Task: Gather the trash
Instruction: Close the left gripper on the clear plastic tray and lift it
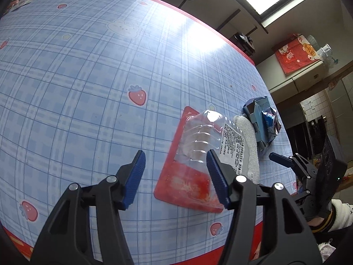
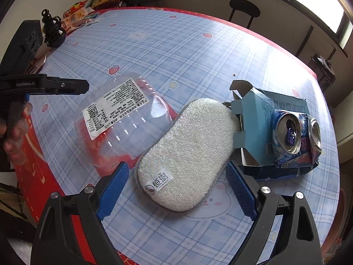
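Home dining room: strawberry-print tablecloth, stool, tiled kitchen doorway.

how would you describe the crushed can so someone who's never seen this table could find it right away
On the blue plaid tablecloth with strawberries, look right of the white oval sponge to the torn light-blue carton. The crushed can lies on that carton: the only metal item, folded so both silver ends show.
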Motion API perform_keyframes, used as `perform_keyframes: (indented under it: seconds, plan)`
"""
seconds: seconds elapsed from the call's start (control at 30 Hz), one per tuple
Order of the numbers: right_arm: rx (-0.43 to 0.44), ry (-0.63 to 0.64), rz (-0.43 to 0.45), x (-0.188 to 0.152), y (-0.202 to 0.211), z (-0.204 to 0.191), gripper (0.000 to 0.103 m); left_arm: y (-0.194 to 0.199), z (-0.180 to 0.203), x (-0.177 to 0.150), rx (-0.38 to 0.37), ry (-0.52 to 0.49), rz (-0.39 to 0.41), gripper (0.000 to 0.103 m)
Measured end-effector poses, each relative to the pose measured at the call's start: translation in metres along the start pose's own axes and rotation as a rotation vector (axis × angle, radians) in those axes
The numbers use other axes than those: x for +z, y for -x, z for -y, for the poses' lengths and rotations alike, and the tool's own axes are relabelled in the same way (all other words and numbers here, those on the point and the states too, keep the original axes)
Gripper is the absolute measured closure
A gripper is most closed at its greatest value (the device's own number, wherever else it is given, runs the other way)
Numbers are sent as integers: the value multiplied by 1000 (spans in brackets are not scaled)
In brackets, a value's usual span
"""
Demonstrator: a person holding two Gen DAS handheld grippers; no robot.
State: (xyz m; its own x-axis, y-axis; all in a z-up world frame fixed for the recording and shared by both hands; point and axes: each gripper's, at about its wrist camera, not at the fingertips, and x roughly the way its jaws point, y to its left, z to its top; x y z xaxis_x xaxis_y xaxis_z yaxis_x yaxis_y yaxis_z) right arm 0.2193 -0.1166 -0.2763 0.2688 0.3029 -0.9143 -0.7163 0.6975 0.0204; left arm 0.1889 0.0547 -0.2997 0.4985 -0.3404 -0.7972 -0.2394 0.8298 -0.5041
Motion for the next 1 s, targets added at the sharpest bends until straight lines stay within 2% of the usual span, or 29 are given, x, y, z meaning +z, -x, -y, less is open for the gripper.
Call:
perform_keyframes:
  seconds: [0.23,0.53,0.87,1.0]
  plan:
    - [57,43,-10,-2,-6,-33,15,-10,7,-11,-66,-29,-42,54]
    - [108,80,-22,5,-19,-59,15,-31,22,5,-93,-84,-97,53]
    - [153,60,-47,14,-34,-60,24,-43,35,4,-154,-151,-164,60]
    - [186,38,-39,14,-31,-56,27,-38,34,-1,-169,-128,-154,61]
